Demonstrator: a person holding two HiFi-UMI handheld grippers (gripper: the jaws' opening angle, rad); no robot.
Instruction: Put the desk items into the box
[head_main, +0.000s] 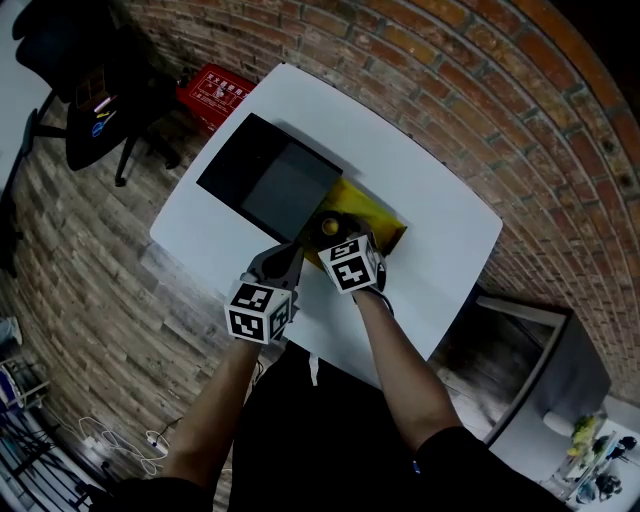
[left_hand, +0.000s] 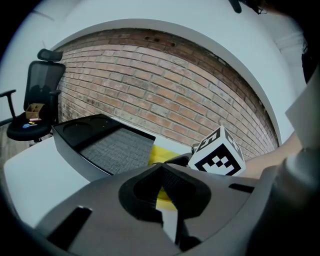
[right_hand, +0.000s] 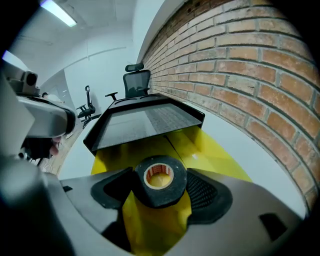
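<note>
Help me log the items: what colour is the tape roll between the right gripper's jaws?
Black tape roll, orange-brown inner core; clearest in the right gripper view.

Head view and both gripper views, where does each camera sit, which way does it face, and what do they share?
Head view: on the person's head, looking steeply down at white table and black box; both forearms, left gripper, right gripper show.
Left gripper view: on the left gripper, looking along its shut jaws toward box and brick wall; right gripper's marker cube shows.
Right gripper view: on the right gripper, looking along jaws closed on black tape roll, above yellow folder.
Shared: all show box and folder.
</note>
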